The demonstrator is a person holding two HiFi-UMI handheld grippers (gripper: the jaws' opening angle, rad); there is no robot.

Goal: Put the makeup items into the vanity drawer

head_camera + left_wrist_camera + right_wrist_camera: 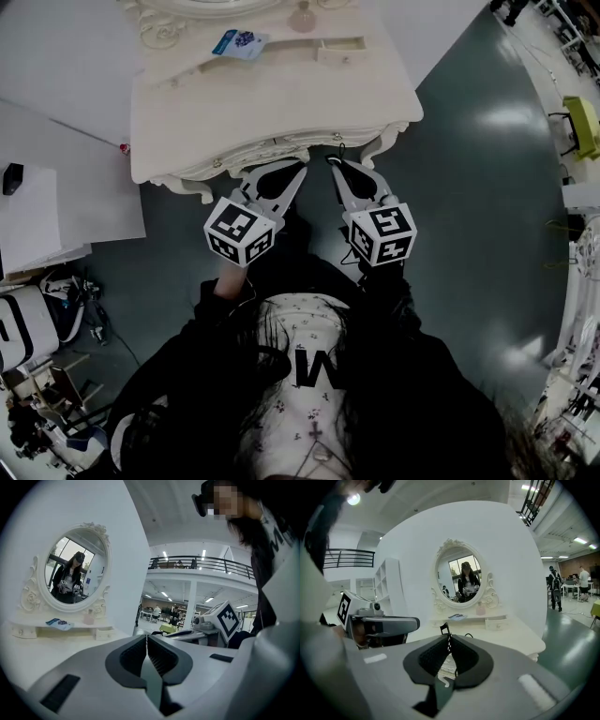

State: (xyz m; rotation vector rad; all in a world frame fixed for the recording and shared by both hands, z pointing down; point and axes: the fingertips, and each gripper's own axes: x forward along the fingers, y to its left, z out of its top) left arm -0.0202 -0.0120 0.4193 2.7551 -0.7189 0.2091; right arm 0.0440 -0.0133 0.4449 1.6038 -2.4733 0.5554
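Left tongs shut together, empty, at the front edge of the bench. Right tongs beside them, pinched on a small dark pull. Packet and bottle at the bench's back, well apart from both.

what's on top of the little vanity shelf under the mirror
A blue packet and a small pink bottle sit on the shelf. The inside of the small drawer by it cannot be seen.

Two tools, one vanity, one mirror, one pink bottle, one blue packet
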